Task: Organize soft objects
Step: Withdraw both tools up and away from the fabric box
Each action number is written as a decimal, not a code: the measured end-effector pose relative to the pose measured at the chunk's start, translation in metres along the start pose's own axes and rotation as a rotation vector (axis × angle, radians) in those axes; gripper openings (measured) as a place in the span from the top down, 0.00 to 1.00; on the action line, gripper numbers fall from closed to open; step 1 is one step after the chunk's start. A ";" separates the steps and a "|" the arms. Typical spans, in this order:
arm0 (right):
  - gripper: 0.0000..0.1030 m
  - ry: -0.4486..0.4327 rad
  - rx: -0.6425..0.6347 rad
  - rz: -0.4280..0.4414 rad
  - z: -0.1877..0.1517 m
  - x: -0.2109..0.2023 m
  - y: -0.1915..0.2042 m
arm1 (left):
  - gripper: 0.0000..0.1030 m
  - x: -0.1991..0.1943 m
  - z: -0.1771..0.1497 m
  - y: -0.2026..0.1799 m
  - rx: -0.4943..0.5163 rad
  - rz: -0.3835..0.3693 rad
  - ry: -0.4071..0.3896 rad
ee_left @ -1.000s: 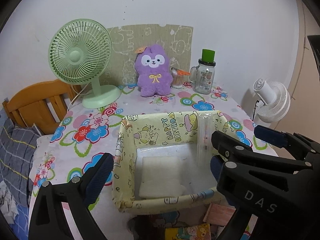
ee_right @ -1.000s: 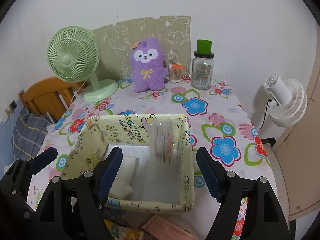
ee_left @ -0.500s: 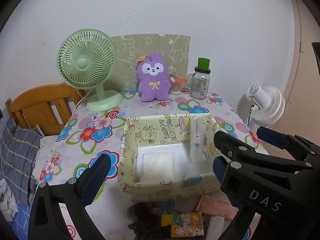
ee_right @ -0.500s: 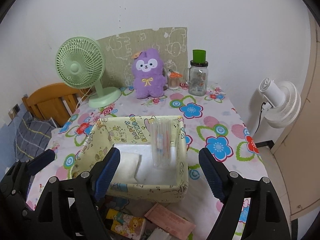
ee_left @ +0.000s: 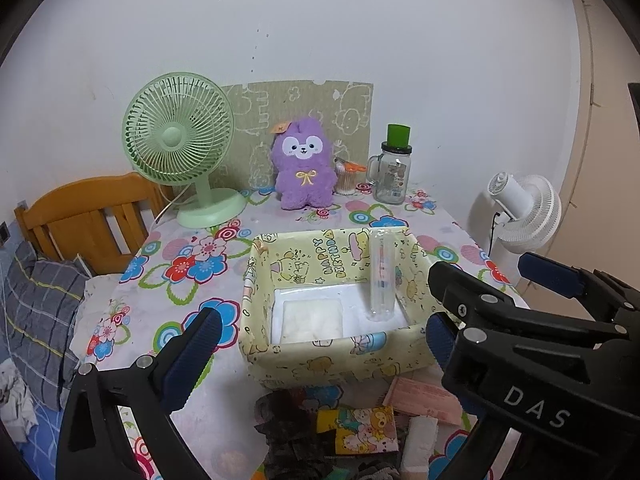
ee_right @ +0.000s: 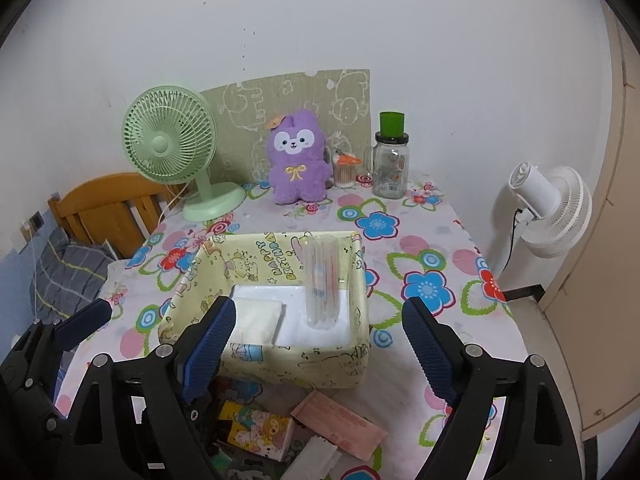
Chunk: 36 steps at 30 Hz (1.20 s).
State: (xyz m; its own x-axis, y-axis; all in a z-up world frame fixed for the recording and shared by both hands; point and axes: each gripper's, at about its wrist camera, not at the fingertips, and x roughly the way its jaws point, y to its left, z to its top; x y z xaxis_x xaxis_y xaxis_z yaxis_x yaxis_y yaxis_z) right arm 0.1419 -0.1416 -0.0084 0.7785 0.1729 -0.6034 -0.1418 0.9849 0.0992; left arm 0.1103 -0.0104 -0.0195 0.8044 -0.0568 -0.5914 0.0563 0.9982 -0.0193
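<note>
A yellow cartoon-print fabric basket (ee_left: 332, 356) (ee_right: 280, 368) stands on the flowered table. Inside it a white folded pad (ee_left: 312, 318) (ee_right: 258, 318) lies flat and a clear tube pack (ee_left: 382, 276) (ee_right: 322, 284) stands upright. In front of the basket lie a cartoon-print pack (ee_left: 356, 430) (ee_right: 256, 430), a pink packet (ee_left: 424, 398) (ee_right: 340, 424), a white tissue pack (ee_left: 418, 444) and a dark cloth (ee_left: 284, 424). My left gripper (ee_left: 316, 344) hangs open before the basket, holding nothing. My right gripper (ee_right: 316, 346) is beside it, its jaws opening, with nothing gripped between them.
A purple plush (ee_left: 304, 168) sits at the back of the table, between a green desk fan (ee_left: 178, 136) and a glass jar with a green lid (ee_left: 394, 176). A white fan (ee_left: 524, 208) stands off the right edge, a wooden chair (ee_left: 88, 216) and plaid bedding off the left.
Both grippers have drawn back and up from the basket, so it looks smaller and the packs in front of it have come into view. The right jaws have spread wider.
</note>
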 end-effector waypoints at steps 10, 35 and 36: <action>0.10 -0.029 -0.004 -0.006 -0.010 -0.019 0.000 | 0.00 -0.015 -0.009 -0.003 0.003 0.006 -0.016; 0.09 -0.076 -0.021 0.017 -0.052 -0.039 0.002 | 0.00 -0.028 -0.050 -0.006 -0.013 -0.004 -0.018; 0.09 -0.078 -0.023 0.019 -0.054 -0.039 0.002 | 0.00 -0.027 -0.052 -0.006 -0.015 -0.007 -0.018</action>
State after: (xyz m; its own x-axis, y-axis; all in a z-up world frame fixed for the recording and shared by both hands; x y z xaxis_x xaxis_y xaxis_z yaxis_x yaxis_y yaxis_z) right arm 0.0779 -0.1471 -0.0272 0.8209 0.1927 -0.5376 -0.1702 0.9811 0.0917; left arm 0.0574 -0.0137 -0.0454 0.8144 -0.0639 -0.5768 0.0530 0.9980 -0.0357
